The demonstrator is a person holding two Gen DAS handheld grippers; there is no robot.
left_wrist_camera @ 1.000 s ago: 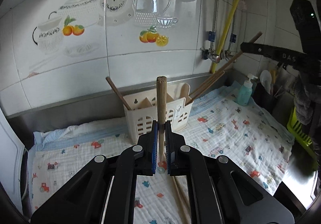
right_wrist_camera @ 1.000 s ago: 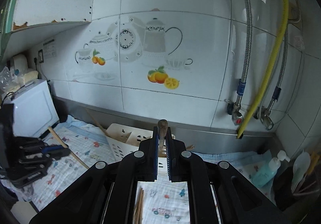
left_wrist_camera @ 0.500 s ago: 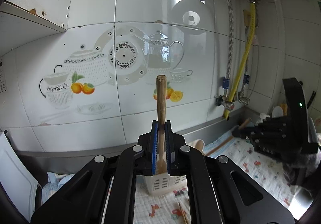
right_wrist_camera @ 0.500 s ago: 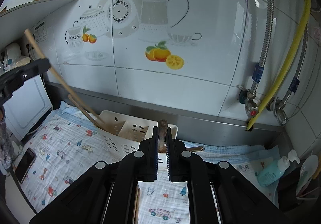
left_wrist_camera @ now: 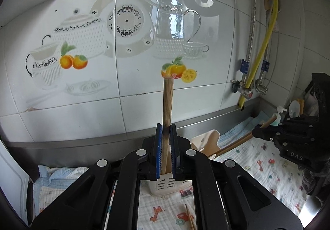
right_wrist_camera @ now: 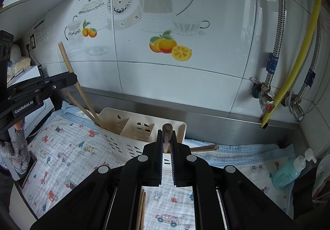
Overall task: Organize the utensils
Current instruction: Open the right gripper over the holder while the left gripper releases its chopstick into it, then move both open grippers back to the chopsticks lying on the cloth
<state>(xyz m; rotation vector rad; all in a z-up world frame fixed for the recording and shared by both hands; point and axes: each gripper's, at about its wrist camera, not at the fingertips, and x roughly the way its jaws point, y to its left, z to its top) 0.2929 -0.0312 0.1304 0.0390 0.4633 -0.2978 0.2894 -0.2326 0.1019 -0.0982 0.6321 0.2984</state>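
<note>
My left gripper (left_wrist_camera: 166, 126) is shut on a wooden chopstick (left_wrist_camera: 167, 102) that stands upright; in the right wrist view the same chopstick (right_wrist_camera: 77, 83) reaches down into the left compartment of the cream utensil caddy (right_wrist_camera: 132, 126). My right gripper (right_wrist_camera: 166, 132) is shut on a wooden-handled utensil (right_wrist_camera: 166, 126) over the caddy's right end; in the left wrist view that utensil (left_wrist_camera: 239, 141) slants down into the caddy (left_wrist_camera: 165, 183). A second chopstick (right_wrist_camera: 81, 105) leans in the left compartment. More chopsticks (right_wrist_camera: 141, 209) lie on the cloth.
A printed cloth (right_wrist_camera: 68, 151) covers the steel counter. A blue soap bottle (right_wrist_camera: 288, 172) stands at the right. Pipes and a yellow hose (right_wrist_camera: 292, 65) run down the tiled wall. A white appliance (right_wrist_camera: 24, 73) stands at the left.
My left gripper has carried its chopstick over and down into the caddy's left compartment. My right gripper has come lower and closer to the caddy's right end.
</note>
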